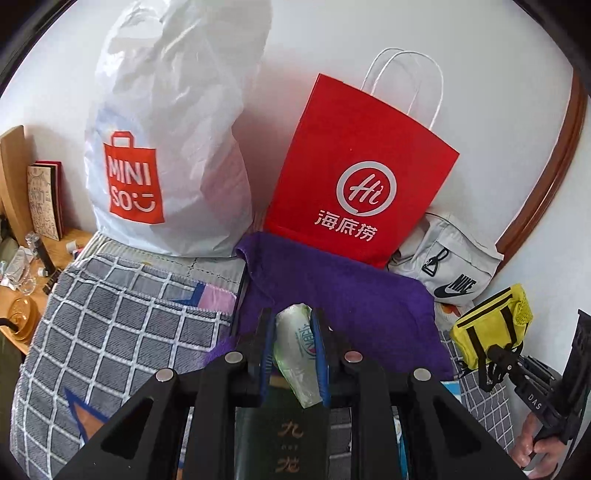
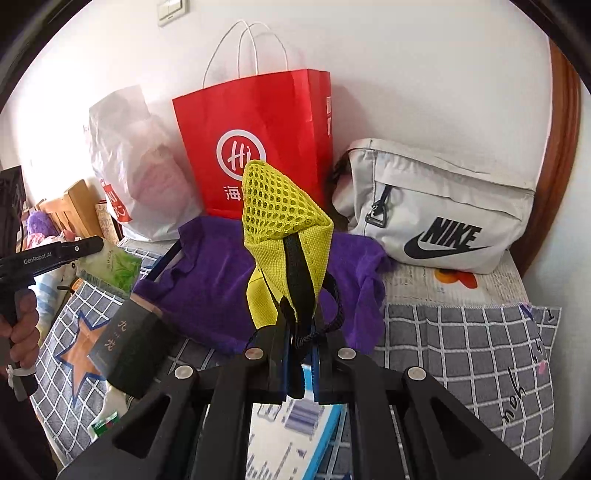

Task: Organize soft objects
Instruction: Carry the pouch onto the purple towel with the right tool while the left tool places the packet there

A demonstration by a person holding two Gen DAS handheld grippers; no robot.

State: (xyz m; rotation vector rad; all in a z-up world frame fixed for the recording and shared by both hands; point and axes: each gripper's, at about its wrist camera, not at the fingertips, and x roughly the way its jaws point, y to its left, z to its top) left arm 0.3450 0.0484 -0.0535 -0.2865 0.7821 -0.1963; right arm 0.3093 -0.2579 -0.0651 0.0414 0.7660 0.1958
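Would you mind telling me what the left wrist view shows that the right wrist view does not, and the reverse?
Only the left wrist view shows the wooden side table with small clutter and the full logo on the white plastic bag. Only the right wrist view shows the wall switch and the purple plush toy. Both share the red paper bag, purple towel, grey pouch, the tissue pack in the left gripper, and the yellow mesh bag held by its strap in the right gripper.

Bright daylight, sharp centre, heavy fisheye bending.
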